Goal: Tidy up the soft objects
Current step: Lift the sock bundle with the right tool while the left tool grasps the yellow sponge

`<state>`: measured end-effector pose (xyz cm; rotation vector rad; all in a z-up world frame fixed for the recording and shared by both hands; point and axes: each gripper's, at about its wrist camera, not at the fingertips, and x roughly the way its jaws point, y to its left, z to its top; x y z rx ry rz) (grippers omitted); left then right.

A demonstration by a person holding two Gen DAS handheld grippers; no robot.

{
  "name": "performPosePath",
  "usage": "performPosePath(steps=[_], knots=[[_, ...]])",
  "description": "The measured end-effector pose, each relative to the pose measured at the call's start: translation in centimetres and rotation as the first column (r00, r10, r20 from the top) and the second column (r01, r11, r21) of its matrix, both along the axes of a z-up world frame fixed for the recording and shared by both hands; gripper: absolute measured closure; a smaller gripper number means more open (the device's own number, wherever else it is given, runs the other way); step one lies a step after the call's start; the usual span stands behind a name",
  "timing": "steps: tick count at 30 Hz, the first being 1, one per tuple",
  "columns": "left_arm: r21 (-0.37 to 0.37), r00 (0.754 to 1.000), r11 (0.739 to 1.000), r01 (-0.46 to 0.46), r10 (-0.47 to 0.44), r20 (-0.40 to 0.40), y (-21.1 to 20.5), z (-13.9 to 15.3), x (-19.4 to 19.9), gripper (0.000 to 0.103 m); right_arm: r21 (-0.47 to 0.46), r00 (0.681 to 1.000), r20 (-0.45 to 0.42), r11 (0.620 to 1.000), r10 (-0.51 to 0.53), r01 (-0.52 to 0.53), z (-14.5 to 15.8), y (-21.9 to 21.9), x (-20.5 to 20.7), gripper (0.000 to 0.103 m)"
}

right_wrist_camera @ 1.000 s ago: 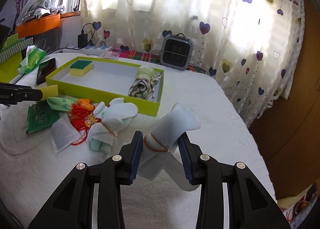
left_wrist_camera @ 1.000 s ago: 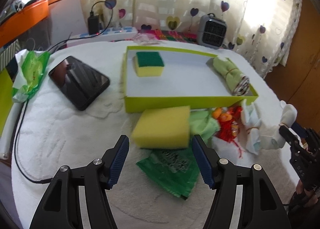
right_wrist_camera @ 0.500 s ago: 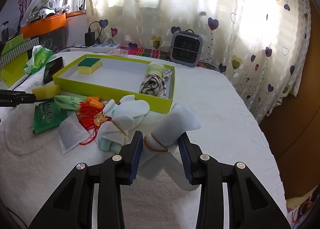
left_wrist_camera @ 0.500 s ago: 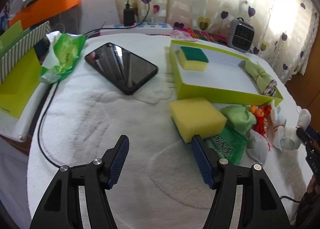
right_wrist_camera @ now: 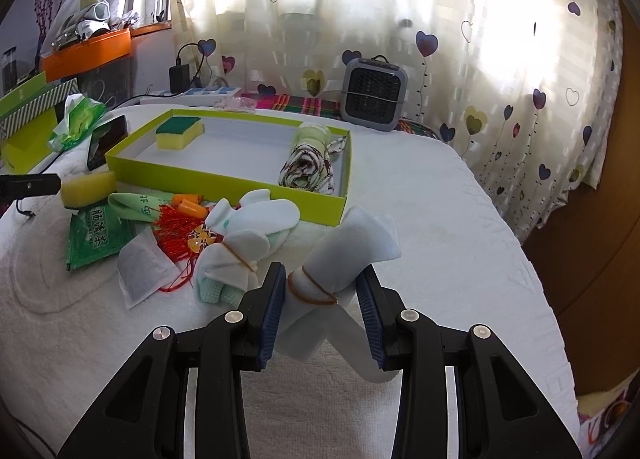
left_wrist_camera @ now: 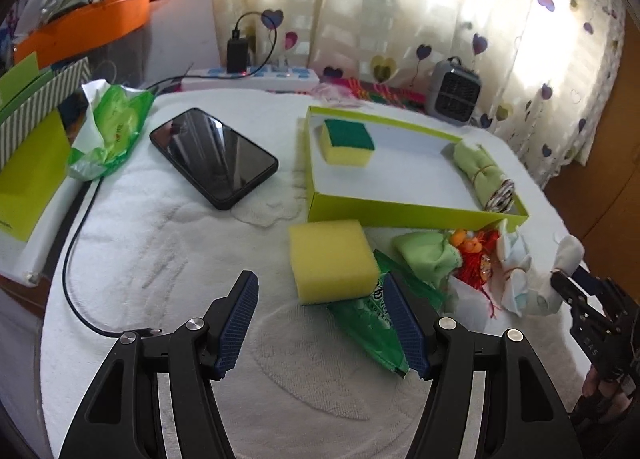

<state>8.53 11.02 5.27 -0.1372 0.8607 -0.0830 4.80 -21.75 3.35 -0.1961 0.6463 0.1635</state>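
Backing off, the open left hand-held gripper [left_wrist_camera: 320, 323] now trails the yellow sponge [left_wrist_camera: 332, 261]. Right hand-held gripper [right_wrist_camera: 322, 299] clamps a pale sock bundle [right_wrist_camera: 340, 255], long axis tilting up toward the heart-print curtain [right_wrist_camera: 500, 39], over the white towelled bench [right_wrist_camera: 440, 219].

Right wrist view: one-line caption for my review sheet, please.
Right gripper clamps a banded pale sock bundle near the green tray holding a sponge.

Lime-green box [left_wrist_camera: 400, 215], plain yellow sponge [left_wrist_camera: 332, 261], heart-patterned cream curtain [right_wrist_camera: 500, 39], glossy black phone [left_wrist_camera: 214, 157].
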Motion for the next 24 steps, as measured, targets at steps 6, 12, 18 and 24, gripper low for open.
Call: performPosePath(steps=[6,12,18,24], knots=[[0.049,1.000,0.999,0.000,0.001,-0.019,-1.4,-0.8,1.5,0.038,0.010,1.000,-0.011,1.000,0.006,-0.006,-0.2,0.0,0.1,0.065],[0.066,0.999,0.998,-0.002,0.006,-0.049,-1.8,-1.8,2.7,0.038,0.019,1.000,-0.023,1.000,0.008,-0.008,-0.4,-0.2,0.3,0.065],[0.045,0.999,0.999,-0.019,0.021,-0.031,-1.3,-1.6,2.9,0.038,0.023,1.000,-0.027,1.000,0.009,-0.008,-0.5,-0.2,0.4,0.065],[0.050,0.999,0.999,-0.015,0.017,-0.047,-1.1,-2.4,3.2,0.047,0.022,1.000,-0.028,1.000,0.009,-0.009,-0.6,-0.2,0.5,0.065]])
